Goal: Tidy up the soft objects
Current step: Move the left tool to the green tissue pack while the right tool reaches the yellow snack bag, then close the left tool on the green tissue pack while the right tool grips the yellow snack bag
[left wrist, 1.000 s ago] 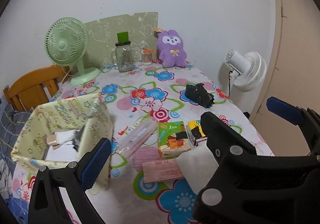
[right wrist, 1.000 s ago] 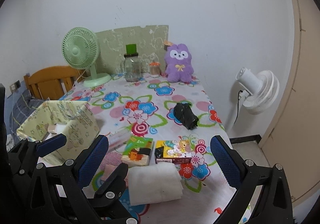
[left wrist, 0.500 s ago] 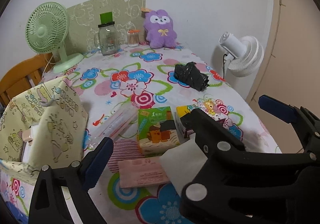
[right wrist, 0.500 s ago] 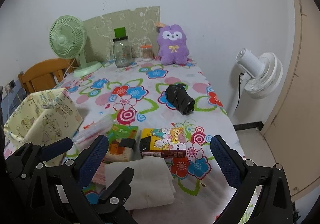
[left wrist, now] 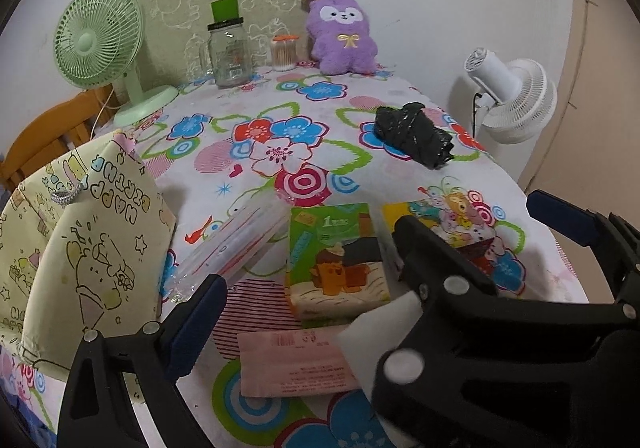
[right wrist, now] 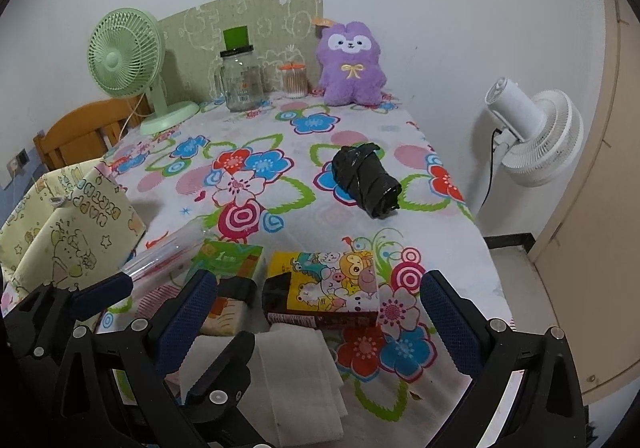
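A floral-clothed table [left wrist: 280,120] holds soft items. Near the front lie a green tissue pack [left wrist: 336,260] [right wrist: 224,260], a yellow cartoon tissue pack [right wrist: 332,288] [left wrist: 460,220], a pink packet [left wrist: 292,364] and a folded white cloth [right wrist: 296,380]. A black rolled bundle [left wrist: 412,136] [right wrist: 364,180] lies mid-right. A purple plush [left wrist: 344,36] [right wrist: 352,64] sits at the back. My left gripper [left wrist: 378,266] hovers open over the packs. My right gripper [right wrist: 320,312] is open beside it, their fingers overlapping, nothing held.
A yellow "Happy Birthday" gift bag [left wrist: 80,248] stands open at the left front, with a clear striped packet [left wrist: 228,248] beside it. A green fan [left wrist: 100,44], glass jar [left wrist: 228,48] and swab pot [left wrist: 284,52] line the back. A white fan [left wrist: 516,100] stands off the right edge.
Both grippers have come forward and lower over the front of the table, so the tissue packs and cloth look nearer. The gift bag has slid left in view. Nothing was taken hold of.
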The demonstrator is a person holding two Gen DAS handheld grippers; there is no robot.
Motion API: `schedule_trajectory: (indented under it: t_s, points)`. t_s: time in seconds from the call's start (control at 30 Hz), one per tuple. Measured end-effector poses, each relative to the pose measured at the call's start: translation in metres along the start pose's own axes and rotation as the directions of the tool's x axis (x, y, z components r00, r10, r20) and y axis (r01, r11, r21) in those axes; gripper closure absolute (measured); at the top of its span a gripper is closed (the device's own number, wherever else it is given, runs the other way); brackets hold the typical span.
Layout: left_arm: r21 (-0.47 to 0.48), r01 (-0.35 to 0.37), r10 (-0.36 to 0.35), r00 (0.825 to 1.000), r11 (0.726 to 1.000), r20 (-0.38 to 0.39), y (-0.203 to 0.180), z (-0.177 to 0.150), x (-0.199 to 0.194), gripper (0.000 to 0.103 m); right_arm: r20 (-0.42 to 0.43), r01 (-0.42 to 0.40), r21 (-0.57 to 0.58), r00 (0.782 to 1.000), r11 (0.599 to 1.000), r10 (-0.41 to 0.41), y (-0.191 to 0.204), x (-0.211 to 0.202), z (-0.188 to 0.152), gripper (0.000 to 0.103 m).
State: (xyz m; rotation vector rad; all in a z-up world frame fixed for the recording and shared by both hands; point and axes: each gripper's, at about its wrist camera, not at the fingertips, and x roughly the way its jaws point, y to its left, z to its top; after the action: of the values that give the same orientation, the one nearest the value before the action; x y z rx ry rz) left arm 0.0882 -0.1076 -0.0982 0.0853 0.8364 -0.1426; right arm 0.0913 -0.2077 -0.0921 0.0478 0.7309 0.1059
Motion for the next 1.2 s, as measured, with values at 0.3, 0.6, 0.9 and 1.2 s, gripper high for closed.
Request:
schedule_trajectory:
  t_s: [0.3,0.6,0.9,1.2]
  points:
    - [-0.018,-0.041,0.041,0.999,0.999,-0.008,0.007,0.002,0.012,0.005,-0.084,-0.004,0.027,0.996,1.000,0.006,-0.004,0.027,0.001,0.013]
    - [-0.026,-0.031,0.030,0.999,0.999,-0.044,0.006,0.001,0.022,0.005,-0.136,0.003,0.024,0.991,1.000,0.000,-0.003,0.043,0.000,0.027]
    - [-0.028,-0.048,0.047,0.998,0.998,-0.039,0.001,0.005,0.026,0.007,-0.120,0.034,0.045,0.992,0.998,-0.028,-0.012,0.039,0.001,0.029]
    - [-0.043,-0.006,0.004,0.998,0.999,-0.056,-0.001,0.006,0.037,0.036,-0.119,0.045,0.063,0.992,0.997,-0.037,-0.020,0.036,-0.001,0.028]
